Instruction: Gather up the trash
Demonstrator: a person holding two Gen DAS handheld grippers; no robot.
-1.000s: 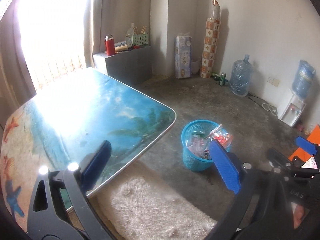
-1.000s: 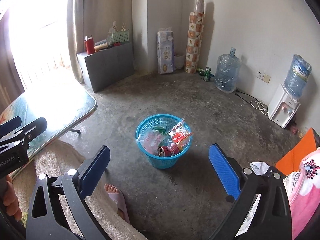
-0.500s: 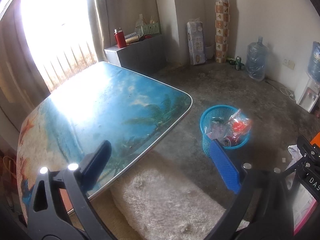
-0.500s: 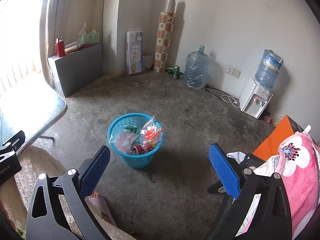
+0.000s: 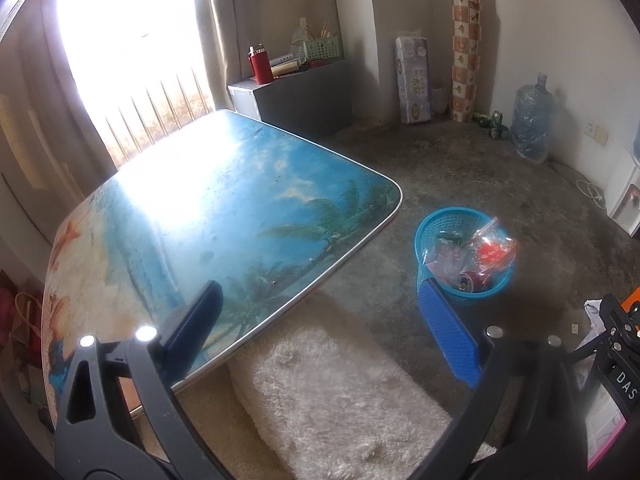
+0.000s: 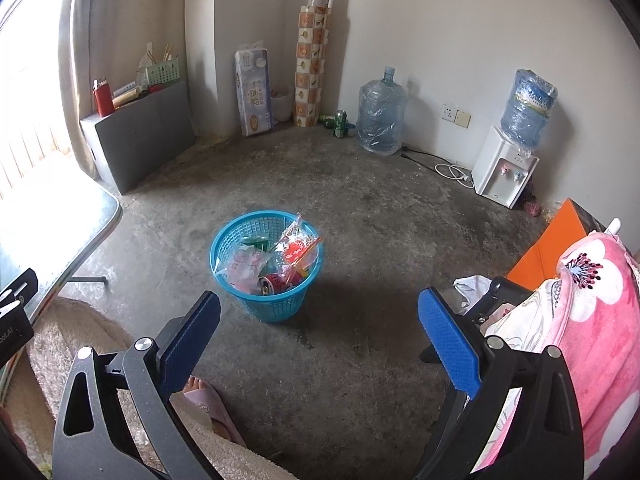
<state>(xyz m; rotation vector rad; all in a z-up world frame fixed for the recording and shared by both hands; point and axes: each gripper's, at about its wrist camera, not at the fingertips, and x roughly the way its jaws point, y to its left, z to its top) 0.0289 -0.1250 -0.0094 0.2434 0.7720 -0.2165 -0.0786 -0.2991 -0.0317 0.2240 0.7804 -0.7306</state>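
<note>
A blue mesh basket (image 6: 266,268) stands on the concrete floor, holding plastic wrappers (image 6: 296,246) and a red can (image 6: 272,282). The same basket (image 5: 464,256) shows in the left wrist view, just right of the table corner. My right gripper (image 6: 320,336) hovers above the floor, short of the basket, open with nothing between its fingers. My left gripper (image 5: 324,328) is open and empty too, held over the near edge of the beach-print table (image 5: 200,232) and a white fluffy rug (image 5: 340,392).
A grey cabinet (image 6: 140,136), a tissue pack (image 6: 254,92), a water jug (image 6: 380,116) and a dispenser (image 6: 506,168) line the walls. A slippered foot (image 6: 204,396) is near the right gripper. Pink floral fabric (image 6: 580,312) and an orange board (image 6: 548,248) sit at right.
The left wrist view has swung left and pulled back, showing more table. The right wrist view has turned right, so the basket has slid left. Both grippers stay open.
</note>
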